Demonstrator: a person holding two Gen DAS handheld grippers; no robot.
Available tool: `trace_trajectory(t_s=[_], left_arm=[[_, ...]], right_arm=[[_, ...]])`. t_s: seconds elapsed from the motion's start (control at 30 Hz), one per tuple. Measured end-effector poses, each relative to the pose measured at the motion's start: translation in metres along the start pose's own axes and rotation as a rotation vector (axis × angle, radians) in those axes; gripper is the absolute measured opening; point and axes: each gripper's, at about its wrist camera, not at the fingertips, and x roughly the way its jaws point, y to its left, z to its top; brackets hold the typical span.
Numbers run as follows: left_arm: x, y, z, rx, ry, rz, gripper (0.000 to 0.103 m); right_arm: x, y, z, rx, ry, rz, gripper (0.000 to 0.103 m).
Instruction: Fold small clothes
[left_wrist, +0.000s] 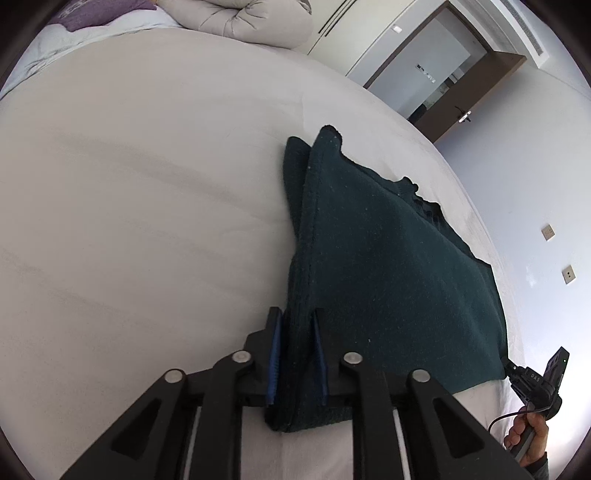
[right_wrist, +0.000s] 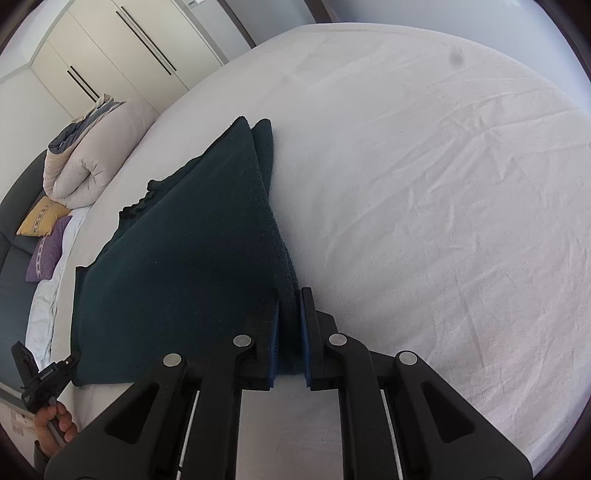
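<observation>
A dark green garment (left_wrist: 388, 266) lies folded over on a bed (left_wrist: 147, 184) covered with a white sheet, its doubled layers spread toward the bed's edge nearest the wall with the door (left_wrist: 454, 96). The left hand-held gripper (left_wrist: 297, 354) pinches one side of the garment: thick folded cloth fills the gap between its blue-padded fingers (left_wrist: 274, 354), and both pads press on it. The right hand-held gripper (right_wrist: 289, 339) grips the opposite side of the same garment (right_wrist: 184, 251), its fingers (right_wrist: 274, 343) drawn close on a narrower bunch of cloth. From each grip the fabric rises in a ridge and runs to a pointed corner farther up the bed (right_wrist: 443, 184).

In the left wrist view, the right hand (left_wrist: 528, 435) shows at the lower right edge, wrapped round the handle of its tool beside the garment's near corner. In the right wrist view, the left hand (right_wrist: 55, 424) appears at the lower left in the same way.

A rolled beige duvet (right_wrist: 96, 155) sits at the head end of the bed, with a yellow cushion (right_wrist: 42, 221) and a purple cushion (right_wrist: 46, 254) beside it. White wardrobe doors (right_wrist: 110, 48) stand behind.
</observation>
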Motion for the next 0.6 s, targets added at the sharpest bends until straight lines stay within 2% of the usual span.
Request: trace_trajectory(t_s=[0.03, 0.1, 0.2, 0.23, 0.27, 0.33, 0.43, 0.5, 0.6], left_arm=[[-0.007, 0.001, 0.002, -0.005, -0.009, 0.030, 0.042], [-0.027, 0.001, 0.007, -0.011, -0.069, 0.071, 0.044], [-0.047, -0.021, 0.026, 0.071, -0.152, 0.090, 0.045], [-0.047, -0.034, 0.034, 0.112, -0.162, 0.091, 0.051], [-0.042, -0.049, 0.043, 0.155, -0.169, 0.082, 0.056], [-0.026, -0.078, 0.059, 0.235, -0.181, 0.065, 0.057], [0.010, -0.117, 0.086, 0.349, -0.202, 0.093, 0.057], [0.036, -0.130, 0.102, 0.372, -0.217, 0.089, 0.057], [0.082, -0.131, 0.121, 0.362, -0.164, 0.136, 0.057]], right_arm=[[-0.004, 0.002, 0.002, -0.007, 0.007, -0.014, 0.013], [-0.015, 0.001, 0.005, 0.002, -0.001, -0.057, 0.023], [-0.041, 0.007, 0.015, 0.009, -0.103, -0.070, 0.025], [-0.044, 0.014, 0.020, -0.004, -0.119, -0.047, 0.025], [-0.043, 0.023, 0.025, -0.013, -0.119, -0.012, 0.025], [-0.027, 0.045, 0.038, -0.025, -0.085, 0.107, 0.025], [0.016, 0.089, 0.058, -0.034, 0.008, 0.274, 0.025], [0.052, 0.118, 0.072, -0.022, 0.076, 0.378, 0.025], [0.108, 0.154, 0.088, 0.016, 0.153, 0.458, 0.025]])
